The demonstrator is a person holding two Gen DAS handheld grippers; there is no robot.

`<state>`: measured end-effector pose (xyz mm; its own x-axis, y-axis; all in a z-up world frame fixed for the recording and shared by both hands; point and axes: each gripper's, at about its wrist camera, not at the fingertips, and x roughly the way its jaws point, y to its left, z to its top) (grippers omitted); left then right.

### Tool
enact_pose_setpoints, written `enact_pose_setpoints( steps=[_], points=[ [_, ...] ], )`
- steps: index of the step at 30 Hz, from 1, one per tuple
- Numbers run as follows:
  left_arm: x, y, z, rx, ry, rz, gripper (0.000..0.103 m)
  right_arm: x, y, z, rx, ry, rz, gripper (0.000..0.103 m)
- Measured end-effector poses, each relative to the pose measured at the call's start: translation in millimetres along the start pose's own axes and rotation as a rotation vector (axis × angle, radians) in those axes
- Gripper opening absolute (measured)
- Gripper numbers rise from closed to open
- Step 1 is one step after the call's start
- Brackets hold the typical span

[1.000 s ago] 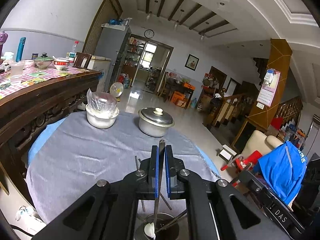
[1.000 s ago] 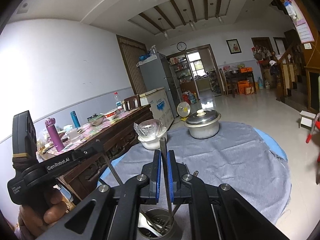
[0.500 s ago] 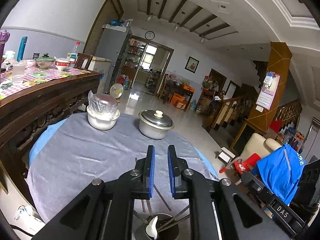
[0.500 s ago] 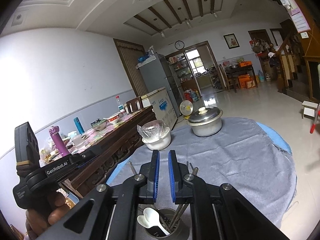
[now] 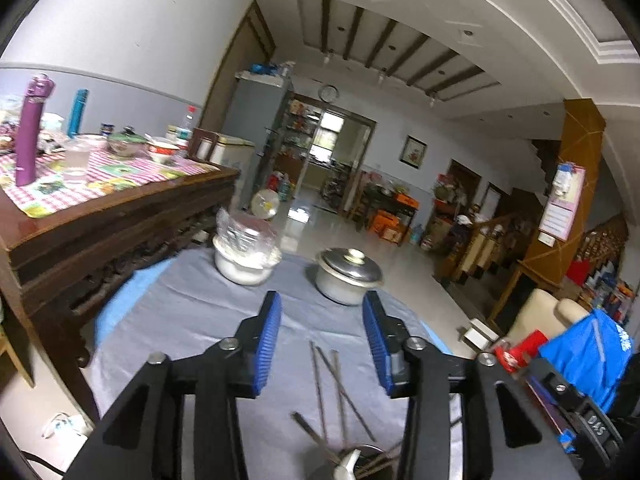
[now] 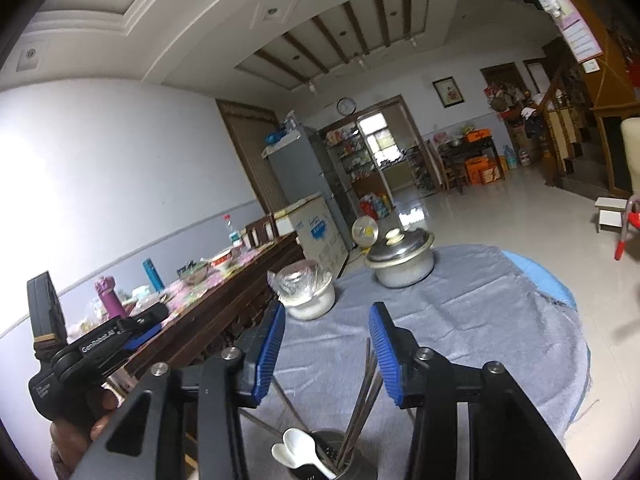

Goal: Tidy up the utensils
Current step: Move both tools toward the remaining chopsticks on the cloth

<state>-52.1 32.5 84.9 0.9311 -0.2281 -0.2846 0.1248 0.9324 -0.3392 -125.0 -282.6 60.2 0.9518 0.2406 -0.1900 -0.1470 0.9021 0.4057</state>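
Above the round metal utensil holder (image 6: 338, 456), both my left claw (image 5: 322, 344) and right claw (image 6: 328, 354) gape empty; dark metal chopsticks (image 6: 362, 396) and white ceramic spoons (image 6: 298, 450) stand inside, so sorting looks nearly finished.

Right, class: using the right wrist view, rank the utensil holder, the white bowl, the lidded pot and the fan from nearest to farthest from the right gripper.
1. Utensil holder: just below the right gripper, at the near table edge.
2. White bowl: ahead, slightly left.
3. Lidded pot: ahead right, at the far table edge.
4. Fan: on the floor beyond the table.
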Motion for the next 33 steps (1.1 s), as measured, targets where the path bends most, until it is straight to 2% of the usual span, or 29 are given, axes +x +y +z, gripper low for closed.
enact_pose_setpoints(
  steps=[6, 10, 16, 23, 33],
  points=[
    [-4, 23, 8, 0.005, -0.041, 0.099, 0.063, -6, -9, 5, 0.031, -0.030, -0.043, 0.047],
    [3, 37, 8, 0.027, -0.007, 0.186, 0.074, -8, -20, 7, 0.046, -0.037, -0.109, 0.047],
    [25, 60, -9, 0.077, 0.115, 0.308, 0.074, -11, -44, 10, 0.076, -0.032, -0.205, 0.047],
    [36, 76, -20, 0.080, 0.163, 0.350, 0.074, -2, -71, 10, 0.116, 0.009, -0.278, 0.047],
    [54, 90, -26, 0.086, 0.207, 0.390, 0.074, 33, -88, -8, 0.179, 0.134, -0.274, 0.047]
  ],
)
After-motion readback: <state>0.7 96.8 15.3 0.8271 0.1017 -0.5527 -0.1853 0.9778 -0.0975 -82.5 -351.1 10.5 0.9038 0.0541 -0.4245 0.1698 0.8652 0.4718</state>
